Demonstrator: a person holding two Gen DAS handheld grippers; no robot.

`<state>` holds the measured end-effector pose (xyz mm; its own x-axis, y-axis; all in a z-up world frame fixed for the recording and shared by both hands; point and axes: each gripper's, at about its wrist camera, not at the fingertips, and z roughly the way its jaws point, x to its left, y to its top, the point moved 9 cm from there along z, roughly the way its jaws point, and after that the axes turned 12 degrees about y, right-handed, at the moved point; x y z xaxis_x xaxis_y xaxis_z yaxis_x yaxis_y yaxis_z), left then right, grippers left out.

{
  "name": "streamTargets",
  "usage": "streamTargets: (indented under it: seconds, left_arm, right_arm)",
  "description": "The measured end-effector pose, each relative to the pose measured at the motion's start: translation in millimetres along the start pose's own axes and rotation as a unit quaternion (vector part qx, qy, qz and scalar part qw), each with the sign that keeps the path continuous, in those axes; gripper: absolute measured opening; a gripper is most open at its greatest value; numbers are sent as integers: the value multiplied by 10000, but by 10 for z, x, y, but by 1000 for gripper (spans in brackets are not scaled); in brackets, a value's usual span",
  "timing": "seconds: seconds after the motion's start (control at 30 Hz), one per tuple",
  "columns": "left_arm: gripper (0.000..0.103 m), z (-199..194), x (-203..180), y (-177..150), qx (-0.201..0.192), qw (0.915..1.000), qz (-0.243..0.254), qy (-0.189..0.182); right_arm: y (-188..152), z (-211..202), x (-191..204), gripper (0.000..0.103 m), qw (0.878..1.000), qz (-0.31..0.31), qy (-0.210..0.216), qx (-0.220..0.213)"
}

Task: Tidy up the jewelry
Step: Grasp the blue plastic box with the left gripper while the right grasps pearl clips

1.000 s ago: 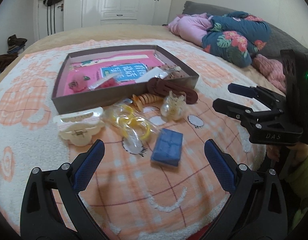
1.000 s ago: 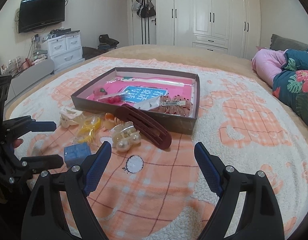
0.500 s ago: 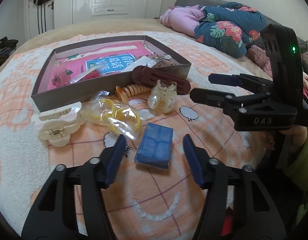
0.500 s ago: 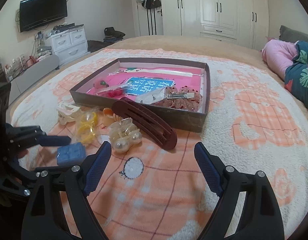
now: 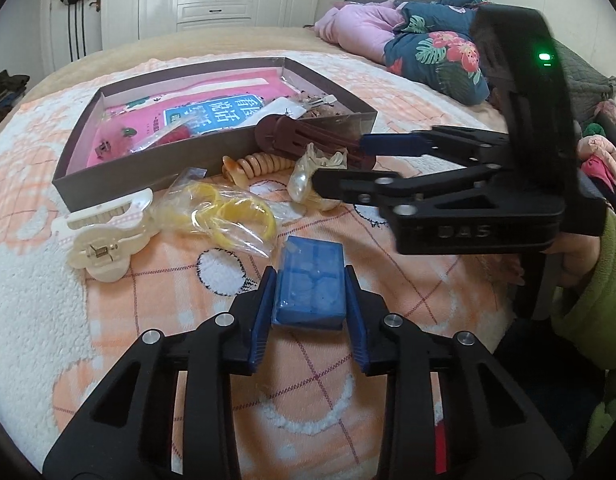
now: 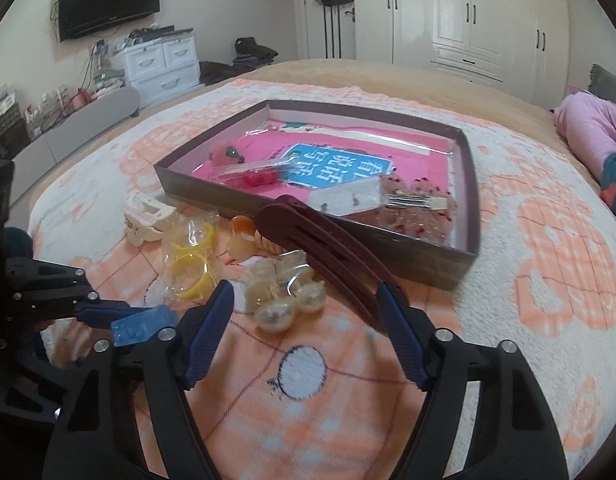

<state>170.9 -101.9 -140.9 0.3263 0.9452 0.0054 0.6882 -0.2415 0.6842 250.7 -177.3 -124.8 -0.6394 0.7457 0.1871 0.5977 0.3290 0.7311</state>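
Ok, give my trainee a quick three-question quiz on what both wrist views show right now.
1. True or false: the left gripper has its pads against the sides of the blue box.
2. Which item lies partly between the right gripper's fingers? A) the cream claw clip B) the clear pearl clip C) the bagged yellow bangles
3. Fill in: the dark red hair clip leans against the wall of the brown ____.

Key: 1 true. 2 B. 3 tray.
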Motion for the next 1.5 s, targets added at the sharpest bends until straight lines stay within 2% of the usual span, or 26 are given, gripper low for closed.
streamTargets:
  seconds: [0.1, 0.23, 0.57, 0.77, 0.83, 1.03, 1.33, 1.5]
  left_arm:
    - [25, -26, 4, -5, -5, 10000, -26, -28]
    - [25, -44, 13, 14, -34, 10000, -71, -58]
    - [25, -122, 28, 64, -155, 9997, -132, -110]
    - [25, -165, 36, 108, -239, 9995, -165, -104]
    - [25, -179, 48, 126, -273, 9994, -182, -92]
    - [25, -210, 88, 164, -348, 9991, -241, -55]
    - [25, -271, 222, 222, -466, 9980, -417, 33]
    - [25, -303, 299, 251, -527, 9973, -510, 73]
  right_arm:
    - [4, 91, 3, 60, 10000, 2, 42, 75]
    - [2, 158, 40, 45, 9997, 2, 210, 125]
    - [-49, -58, 97, 44, 9993, 191, 295, -112]
    - [-155, -251, 32, 43, 9994, 302, 92, -165]
    - [-190, -304, -9, 37, 9991, 387, 33, -179]
    - [-255, -450, -115, 37, 9983, 490, -193, -253]
    - [-264, -581, -115, 35, 9976, 519, -269, -378]
    - [-292, -524, -104, 35, 9978, 527, -298, -272]
